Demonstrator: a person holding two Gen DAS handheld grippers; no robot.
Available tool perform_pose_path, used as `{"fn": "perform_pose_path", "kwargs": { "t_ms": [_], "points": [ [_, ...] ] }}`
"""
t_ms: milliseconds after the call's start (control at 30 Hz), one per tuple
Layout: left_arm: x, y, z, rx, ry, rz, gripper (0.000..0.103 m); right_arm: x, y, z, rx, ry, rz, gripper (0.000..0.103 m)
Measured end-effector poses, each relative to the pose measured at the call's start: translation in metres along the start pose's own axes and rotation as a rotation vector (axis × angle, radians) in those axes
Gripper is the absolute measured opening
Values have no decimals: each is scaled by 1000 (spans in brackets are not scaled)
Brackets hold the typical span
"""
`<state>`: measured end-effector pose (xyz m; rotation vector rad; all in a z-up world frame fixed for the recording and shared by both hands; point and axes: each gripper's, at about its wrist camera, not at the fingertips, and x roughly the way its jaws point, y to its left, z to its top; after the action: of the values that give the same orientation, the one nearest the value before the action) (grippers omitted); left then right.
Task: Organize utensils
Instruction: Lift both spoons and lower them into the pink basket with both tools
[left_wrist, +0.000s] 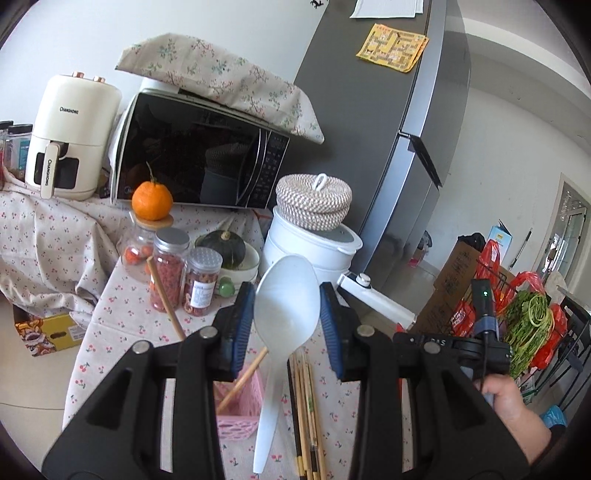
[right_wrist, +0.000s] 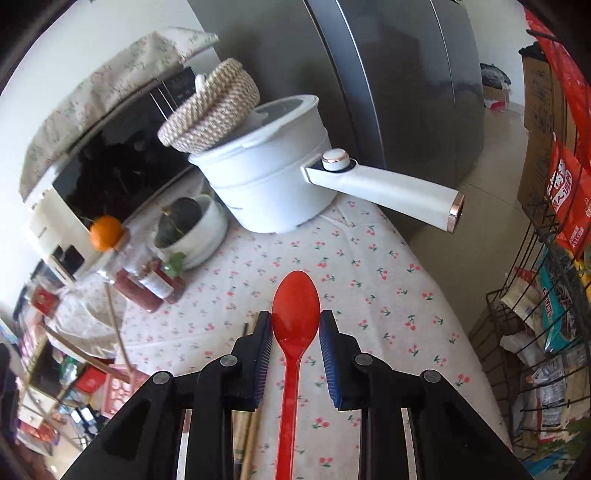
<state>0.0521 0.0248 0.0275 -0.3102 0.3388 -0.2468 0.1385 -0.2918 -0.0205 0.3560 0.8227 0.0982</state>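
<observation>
I have a spoon in each tool. The left tool (left_wrist: 287, 325) is clamped across the bowl of the white spoon (left_wrist: 284, 314), its handle hanging down over the counter (left_wrist: 110, 295), just above the pink basket (left_wrist: 240, 410) and the loose bamboo chopsticks (left_wrist: 306, 406) beside it. The right tool (right_wrist: 295, 336) grips the red spoon (right_wrist: 295, 314) by the bowl as well, lifted above the cherry-print cloth.

The basket looks like the holder, so I want both handles to go in first. I would tip each tool steeper so the handle points straight down, line it over the basket's opening, and clear the stick already leaning there. From the right wrist view the basket is a blurred pink corner, so I cannot judge my alignment well; I would go by the left view and let go only once the handle is inside.
</observation>
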Motion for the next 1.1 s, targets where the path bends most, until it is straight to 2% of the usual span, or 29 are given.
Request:
{"fn": "perform_pose_path", "kwargs": {
  "t_ms": [100,200,367,533,667,733,900,1000,1100],
  "points": [
    [9,0,4,29,-64,41,37,-12,17,2,-19,-33,47,26],
    [21,10,3,17,-102,85,37,-22,36,0,-89,-72,42,26],
    [46,23,-4,-12,-111,143,37,-24,48,-1,-143,-92,39,26],
    [58,22,-16,17,-111,165,38,-27,52,-1,-170,-109,31,26],
    [61,19,-22,38,-82,186,39,-27,55,-4,-180,-112,31,26],
    [61,18,-23,32,-49,187,51,-28,57,-5,-181,-115,34,26],
    [49,16,-21,22,26,190,52,-39,67,-7,-176,-150,61,26],
    [35,17,-15,7,78,190,55,-49,77,-9,-174,-189,88,26],
    [21,20,-10,-11,164,199,64,-57,90,-12,-170,-234,118,26]
  ]
}}
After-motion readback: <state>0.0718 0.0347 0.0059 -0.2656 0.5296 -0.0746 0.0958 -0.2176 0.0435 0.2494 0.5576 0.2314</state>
